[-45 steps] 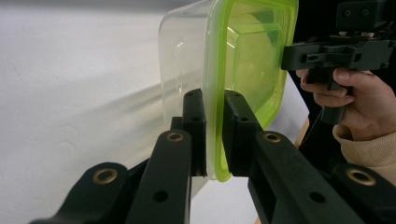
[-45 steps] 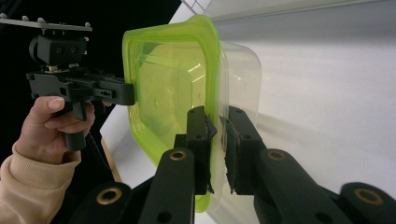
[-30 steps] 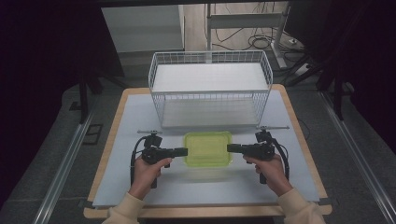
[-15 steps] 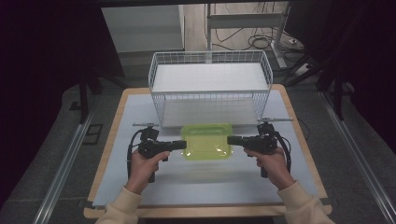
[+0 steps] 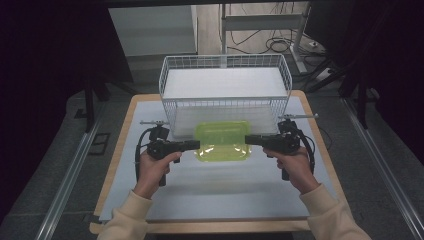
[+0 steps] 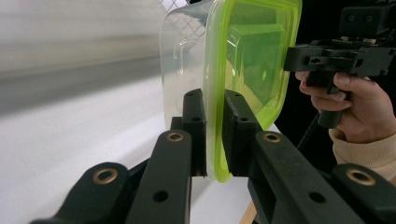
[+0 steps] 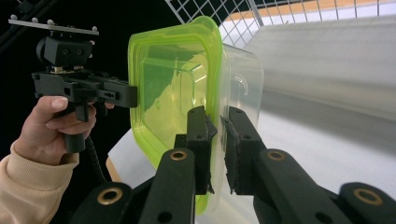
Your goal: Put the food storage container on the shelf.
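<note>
We note the green-lidded container [image 5: 223, 141] in the high view, held off the table [image 5: 220, 195] between both grippers, at 6 o'clock from the white wire basket [image 5: 225, 90] and just in front of its near wall. The left gripper [image 5: 196, 145] meets the container's rim from 9 o'clock, the right gripper [image 5: 249, 139] from 3 o'clock.

In the left gripper view, the left gripper [image 6: 214, 135] has its jaws clenched on the lid's green rim, one pad on the clear body side, one on the lid side. The container [image 6: 233, 70] stands edge-on here, lid facing 3 o'clock toward the other hand [image 6: 348, 109].

In the right gripper view, the right gripper [image 7: 217, 151] likewise pinches the rim of the container [image 7: 177, 88], lid side facing 9 o'clock.
</note>
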### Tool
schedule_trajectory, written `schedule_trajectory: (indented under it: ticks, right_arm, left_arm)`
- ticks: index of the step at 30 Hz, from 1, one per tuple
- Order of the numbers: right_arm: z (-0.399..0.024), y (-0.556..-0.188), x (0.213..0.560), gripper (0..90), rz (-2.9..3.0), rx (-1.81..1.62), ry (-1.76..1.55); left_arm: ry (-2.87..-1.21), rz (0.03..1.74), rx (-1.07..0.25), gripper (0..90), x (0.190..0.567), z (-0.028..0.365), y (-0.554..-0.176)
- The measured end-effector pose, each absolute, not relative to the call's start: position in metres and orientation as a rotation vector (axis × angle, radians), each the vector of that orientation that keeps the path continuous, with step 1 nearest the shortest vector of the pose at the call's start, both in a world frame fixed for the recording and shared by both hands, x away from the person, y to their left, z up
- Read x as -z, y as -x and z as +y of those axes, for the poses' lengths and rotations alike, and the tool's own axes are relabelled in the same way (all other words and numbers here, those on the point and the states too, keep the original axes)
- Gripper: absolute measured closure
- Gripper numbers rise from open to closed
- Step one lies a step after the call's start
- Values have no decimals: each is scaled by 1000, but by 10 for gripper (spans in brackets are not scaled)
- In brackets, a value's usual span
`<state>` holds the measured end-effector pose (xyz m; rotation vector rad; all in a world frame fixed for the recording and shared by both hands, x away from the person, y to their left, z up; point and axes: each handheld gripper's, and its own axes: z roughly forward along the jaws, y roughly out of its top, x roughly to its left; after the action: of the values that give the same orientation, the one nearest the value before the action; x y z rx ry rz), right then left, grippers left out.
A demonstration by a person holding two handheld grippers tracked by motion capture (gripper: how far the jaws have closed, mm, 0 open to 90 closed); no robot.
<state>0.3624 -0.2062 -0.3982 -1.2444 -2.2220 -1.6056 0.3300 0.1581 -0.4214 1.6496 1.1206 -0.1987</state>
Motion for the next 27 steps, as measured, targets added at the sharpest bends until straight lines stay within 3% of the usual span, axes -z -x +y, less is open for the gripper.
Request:
schedule_trajectory:
  ticks: [27]
  right_arm:
    - [-204, -381, 361, 815, -2237, 1677, 1262]
  left_arm:
    - [-1657, 1111, 152, 813, 376, 156, -353]
